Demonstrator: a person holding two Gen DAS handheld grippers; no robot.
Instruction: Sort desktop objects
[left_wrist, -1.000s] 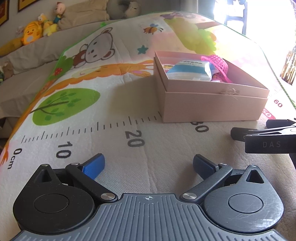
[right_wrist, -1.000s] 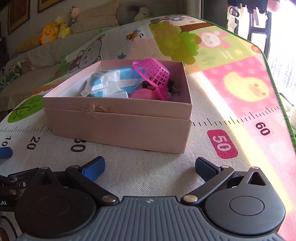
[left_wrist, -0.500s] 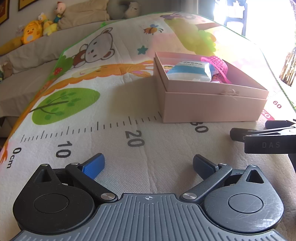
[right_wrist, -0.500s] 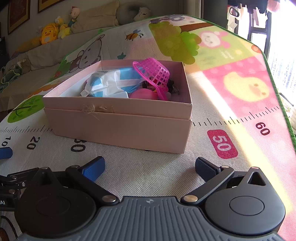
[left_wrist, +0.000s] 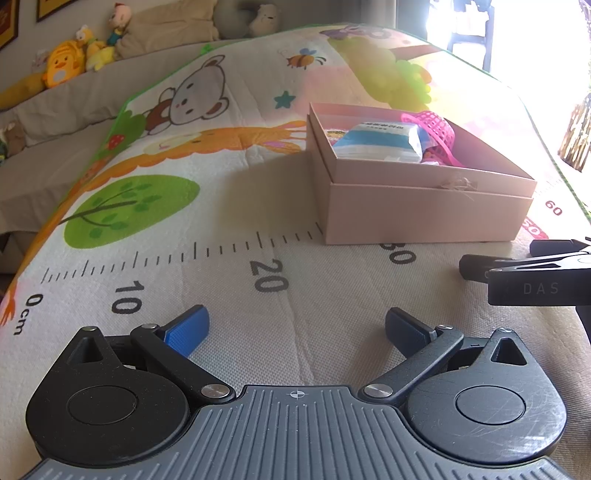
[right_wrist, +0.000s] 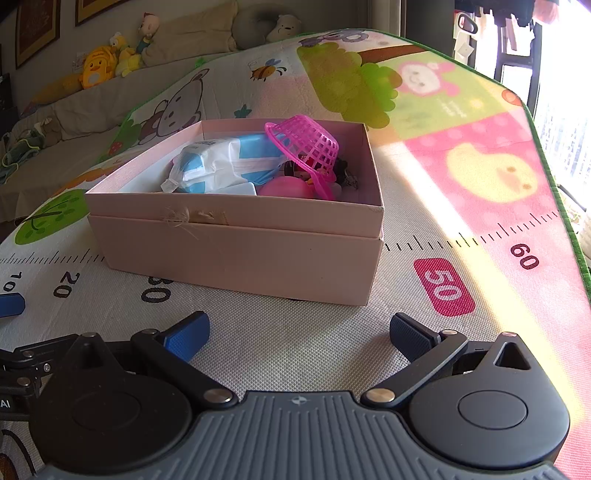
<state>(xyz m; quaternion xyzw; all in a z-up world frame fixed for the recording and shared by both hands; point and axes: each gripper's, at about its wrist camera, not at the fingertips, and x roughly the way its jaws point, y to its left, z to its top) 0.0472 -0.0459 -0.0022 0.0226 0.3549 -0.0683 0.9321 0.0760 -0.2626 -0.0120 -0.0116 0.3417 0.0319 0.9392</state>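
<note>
A pink cardboard box stands on the play mat, also in the left wrist view. Inside lie a blue-and-white wipes pack, a tilted pink mesh basket, a pink round item and small dark items. The pack and basket show in the left wrist view too. My left gripper is open and empty over the mat near the 20 mark. My right gripper is open and empty, just in front of the box.
The cartoon play mat with a printed ruler covers the surface. A sofa with plush toys runs along the back. The mat's green edge and a bright window lie to the right. The right gripper's body shows at the left view's right edge.
</note>
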